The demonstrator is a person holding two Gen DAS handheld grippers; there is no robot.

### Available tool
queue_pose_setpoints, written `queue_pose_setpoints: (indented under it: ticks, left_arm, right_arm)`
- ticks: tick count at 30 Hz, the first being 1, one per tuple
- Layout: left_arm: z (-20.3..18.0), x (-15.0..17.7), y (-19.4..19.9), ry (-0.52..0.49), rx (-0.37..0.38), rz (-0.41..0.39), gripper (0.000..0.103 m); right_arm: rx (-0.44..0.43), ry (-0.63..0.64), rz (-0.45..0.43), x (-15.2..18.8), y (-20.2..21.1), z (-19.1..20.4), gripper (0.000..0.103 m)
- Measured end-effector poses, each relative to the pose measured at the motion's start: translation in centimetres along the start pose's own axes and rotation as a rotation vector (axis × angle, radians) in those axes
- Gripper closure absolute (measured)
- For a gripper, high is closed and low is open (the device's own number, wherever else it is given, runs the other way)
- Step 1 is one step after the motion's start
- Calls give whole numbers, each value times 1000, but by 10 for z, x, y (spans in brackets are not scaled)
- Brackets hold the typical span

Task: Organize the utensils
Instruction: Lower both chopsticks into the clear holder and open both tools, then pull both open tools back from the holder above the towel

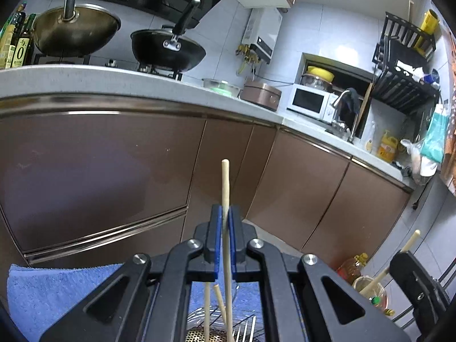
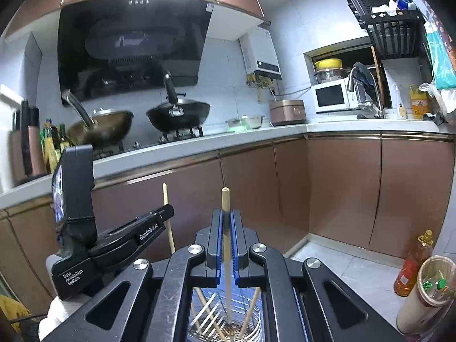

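Both grippers are clamped tight, each on one wooden chopstick: left gripper [image 1: 225, 213] on its chopstick [image 1: 225, 182], right gripper [image 2: 226, 219] on another [image 2: 225, 199]. I judge I'm mid-transfer. Below sits a wire utensil basket [image 2: 253, 313] with more chopsticks and forks [image 2: 208, 307]. Next comes lowering the tips in without snagging those.

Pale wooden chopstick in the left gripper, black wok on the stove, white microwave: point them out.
Pale wooden chopstick [image 1: 225, 182]: left wrist view, upper shaft above the pads.
Black wok [image 1: 168, 50]: left wrist view, bowl side.
White microwave [image 2: 332, 97]: right wrist view, door.
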State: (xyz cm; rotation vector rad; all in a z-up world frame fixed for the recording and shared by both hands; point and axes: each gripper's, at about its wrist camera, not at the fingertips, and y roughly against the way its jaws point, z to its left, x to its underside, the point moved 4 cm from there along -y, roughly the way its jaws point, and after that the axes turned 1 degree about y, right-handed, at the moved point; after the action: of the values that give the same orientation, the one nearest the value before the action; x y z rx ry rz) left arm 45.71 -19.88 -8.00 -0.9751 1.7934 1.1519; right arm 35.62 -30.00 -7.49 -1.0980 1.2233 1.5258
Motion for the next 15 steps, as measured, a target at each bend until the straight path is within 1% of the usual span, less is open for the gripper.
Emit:
queue_pose_setpoints:
  ticks: [2,4,5,6,7,9,10,11,13,15]
  left_arm:
    - [4,10,-4,15,13,13,98]
    - [6,17,-7,19,27,22,95]
    - [8,19,-6,15,25,23,88]
    - [8,21,-5,11,23,24,83]
    - [9,22,-2,10,25,23,74]
    - [11,20,6,9,28,17,71]
    - [12,18,12,5,27,13,69]
    - [12,17,18,-4,22,11,64]
    - [12,15,29,-27,18,10,60]
    - [12,16,43,-64,-2,8,56]
  right_arm:
    - [1,-5,14,9,-3,-2,97]
    - [7,-22,32,19,-3,-5,96]
    - [6,-29,38,21,-3,-7,94]
    - [6,-40,44,23,-1,-9,85]
    - [9,-48,45,24,2,-11,75]
    - [15,-63,38,24,9,-15,68]
    - [16,-71,34,24,13,-16,67]
    - [18,-84,30,23,19,-18,65]
    - [29,-98,22,22,31,-21,53]
    - [39,-104,13,22,44,-23,47]
